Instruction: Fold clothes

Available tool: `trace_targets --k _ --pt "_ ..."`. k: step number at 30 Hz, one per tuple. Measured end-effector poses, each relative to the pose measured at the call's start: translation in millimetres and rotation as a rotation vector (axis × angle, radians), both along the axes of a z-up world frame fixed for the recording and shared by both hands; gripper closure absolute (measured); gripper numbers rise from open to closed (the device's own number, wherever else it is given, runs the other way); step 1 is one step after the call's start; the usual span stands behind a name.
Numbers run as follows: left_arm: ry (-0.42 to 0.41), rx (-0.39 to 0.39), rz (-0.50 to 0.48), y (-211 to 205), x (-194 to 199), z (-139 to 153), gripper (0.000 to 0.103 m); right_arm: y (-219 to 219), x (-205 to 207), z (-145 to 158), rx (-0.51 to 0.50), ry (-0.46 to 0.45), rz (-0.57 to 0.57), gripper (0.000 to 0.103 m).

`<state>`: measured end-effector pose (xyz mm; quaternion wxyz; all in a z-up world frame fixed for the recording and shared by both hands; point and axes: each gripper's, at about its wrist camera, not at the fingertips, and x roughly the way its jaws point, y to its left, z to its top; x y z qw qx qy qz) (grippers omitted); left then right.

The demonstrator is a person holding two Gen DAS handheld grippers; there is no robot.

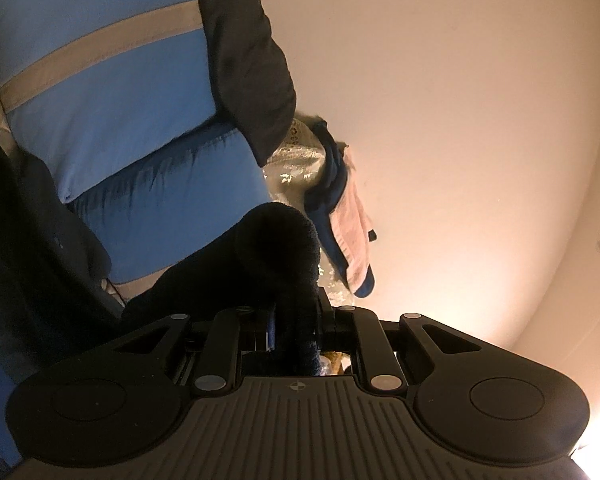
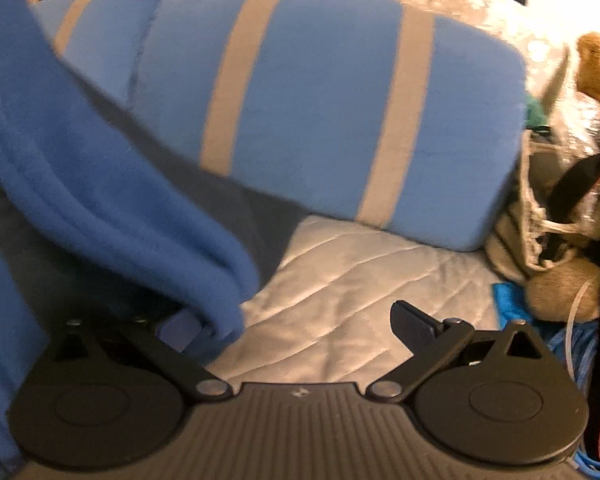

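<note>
Overhead, the left gripper (image 1: pixel 294 332) is seen with jaws clamped on dark fleece (image 1: pixel 276 248). Right gripper (image 2: pixel 300 320) jaws are spread wide — blue fleece (image 2: pixel 112 184) draped at nine o'clock, hiding one finger; a striped cushion (image 2: pixel 320 108) at twelve, quilted bed (image 2: pixel 340 280) beneath.

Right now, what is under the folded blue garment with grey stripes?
Under the striped blue garment lies a grey quilted cover; only its near part shows. The garment hides whatever lies farther beneath it.
</note>
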<state>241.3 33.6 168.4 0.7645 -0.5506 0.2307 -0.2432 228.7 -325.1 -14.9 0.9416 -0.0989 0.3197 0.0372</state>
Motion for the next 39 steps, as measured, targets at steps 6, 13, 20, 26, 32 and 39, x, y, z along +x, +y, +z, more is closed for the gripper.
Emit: trace_targets --k 6,13,20,26,32,39 --pt "0.012 0.004 0.024 12 3 1 0.086 23 8 -16 0.017 0.028 0.021 0.0" --pt "0.03 0.031 0.06 42 1 -1 0.086 24 29 -40 -0.056 0.101 -0.011 0.0" --pt "0.067 0.058 0.088 70 0 -13 0.086 -6 18 -34 -0.145 0.031 0.008 0.0" --pt "0.082 0.107 0.082 83 -6 -17 0.086 0 11 -36 -0.258 -0.023 0.109 0.0" --pt "0.099 0.2 0.055 101 -11 -20 0.086 10 3 -32 -0.287 -0.052 0.207 0.024" --pt "0.143 0.401 0.001 117 -19 -44 0.086 6 3 -18 -0.176 -0.015 0.26 0.064"
